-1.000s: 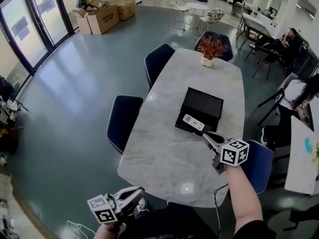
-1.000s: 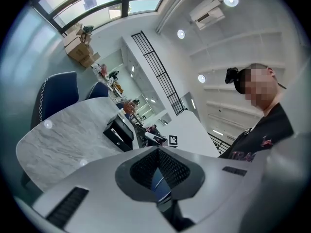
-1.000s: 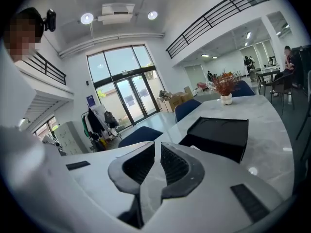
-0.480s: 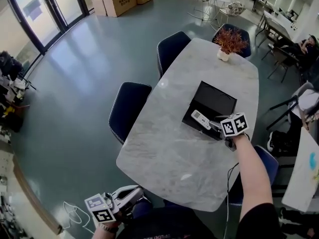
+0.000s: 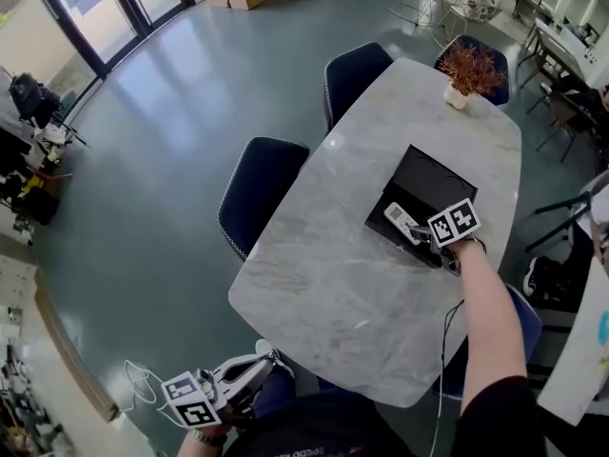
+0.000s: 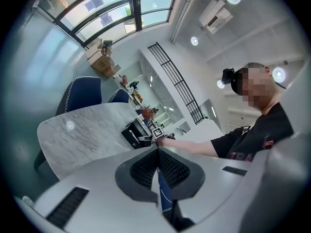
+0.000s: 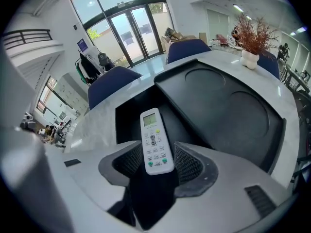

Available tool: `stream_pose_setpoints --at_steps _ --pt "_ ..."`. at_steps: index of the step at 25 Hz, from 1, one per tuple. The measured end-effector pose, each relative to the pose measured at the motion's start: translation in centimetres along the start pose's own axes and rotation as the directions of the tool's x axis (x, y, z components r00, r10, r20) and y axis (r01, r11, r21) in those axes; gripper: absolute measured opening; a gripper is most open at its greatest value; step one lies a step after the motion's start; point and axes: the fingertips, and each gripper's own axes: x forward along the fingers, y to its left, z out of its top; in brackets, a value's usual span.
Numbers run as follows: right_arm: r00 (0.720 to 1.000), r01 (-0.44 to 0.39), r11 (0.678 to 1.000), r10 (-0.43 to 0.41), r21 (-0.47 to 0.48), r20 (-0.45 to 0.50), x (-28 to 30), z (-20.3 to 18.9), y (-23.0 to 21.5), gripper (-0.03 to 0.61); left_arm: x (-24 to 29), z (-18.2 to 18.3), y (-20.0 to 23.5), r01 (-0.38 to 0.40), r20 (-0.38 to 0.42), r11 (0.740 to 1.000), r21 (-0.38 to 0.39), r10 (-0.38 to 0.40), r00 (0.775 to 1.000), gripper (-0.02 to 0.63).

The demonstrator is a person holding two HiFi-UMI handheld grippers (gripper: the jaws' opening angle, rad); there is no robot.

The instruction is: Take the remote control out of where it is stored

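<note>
White remote control point(image 7: 154, 142) with a small green screen and rows of buttons. It's lying flat in the base half of an open black case point(image 7: 228, 106), screen end pointing away from the right gripper point(image 7: 158, 160). In the right gripper view the jaws have closed in on the remote's near end, one ridged pad against each long side, so the gap between them is just the width of the remote. It's resting in the case, not lifted out as far as I can tell. The lid is folded back flat (it's the half farther from the gripper) and has two round recesses pressed into it.

The case sits on a marble worktop point(image 5: 324, 265), over toward the right edge in the head view. A small white pot with a reddish dried plant point(image 5: 468, 72) stands at the far end. Dark blue chairs point(image 5: 259, 196) are pushed in along the left side. The person's right forearm point(image 5: 481, 322) reaches across the near right corner of the worktop to the case.

The left gripper point(image 5: 238, 381) is well apart from all this — down below the near edge of the worktop, at the bottom of the head view. Its own view shows the jaws pressed together with nothing between them, looking across the worktop toward the case.
</note>
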Motion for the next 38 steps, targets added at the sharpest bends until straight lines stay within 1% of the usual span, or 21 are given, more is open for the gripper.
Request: stream_pose_setpoints --at_steps 7,15,21,23,24,27,29,30,33,38 --pt "0.999 -0.018 1.000 0.017 -0.017 -0.043 1.9 0.1 0.0 0.189 -0.3 -0.4 0.2 -0.031 0.014 0.999 -0.010 0.031 0.999 0.005" --pt "0.994 -0.047 0.998 0.042 -0.049 -0.102 3.3 -0.1 0.5 0.189 0.1 -0.3 0.2 -0.046 0.015 0.999 -0.014 0.047 0.999 0.005" --pt "0.993 -0.044 0.997 0.036 -0.067 -0.112 3.8 -0.2 0.7 0.189 0.3 -0.3 0.4 -0.050 0.017 0.998 -0.024 0.050 0.999 0.005" --pt "0.993 -0.023 0.993 0.010 -0.113 -0.121 3.9 -0.3 1.0 0.187 0.4 -0.4 0.5 -0.050 0.017 0.998 -0.028 0.051 0.999 0.006" --pt "0.991 0.001 0.987 -0.021 -0.158 -0.129 3.9 -0.5 1.1 0.187 0.4 -0.4 0.4 -0.049 0.016 0.998 -0.027 0.050 0.999 0.005" --pt "0.980 0.080 0.946 -0.132 -0.314 -0.148 4.1 -0.6 1.0 0.159 0.6 -0.3 0.3 -0.045 0.017 0.999 -0.024 0.046 0.999 0.006" --pt "0.974 0.105 0.924 -0.171 -0.369 -0.151 4.2 -0.6 1.0 0.129 0.4 -0.2 0.4 -0.048 0.018 0.999 -0.025 0.048 0.999 0.005" --pt "0.973 0.108 0.922 -0.175 -0.372 -0.151 4.2 -0.5 1.0 0.122 0.3 -0.2 0.4 -0.048 0.018 0.999 -0.025 0.049 0.999 0.006" --pt "0.975 0.112 0.933 -0.169 -0.343 -0.143 3.9 -0.4 0.9 0.114 0.0 -0.3 0.2 -0.049 0.020 0.998 -0.025 0.050 0.999 0.006" --pt "0.983 0.133 0.952 -0.163 -0.275 -0.088 3.2 -0.2 0.5 0.114 -0.4 -0.3 0.4 -0.049 0.023 0.999 -0.022 0.049 0.999 0.006"
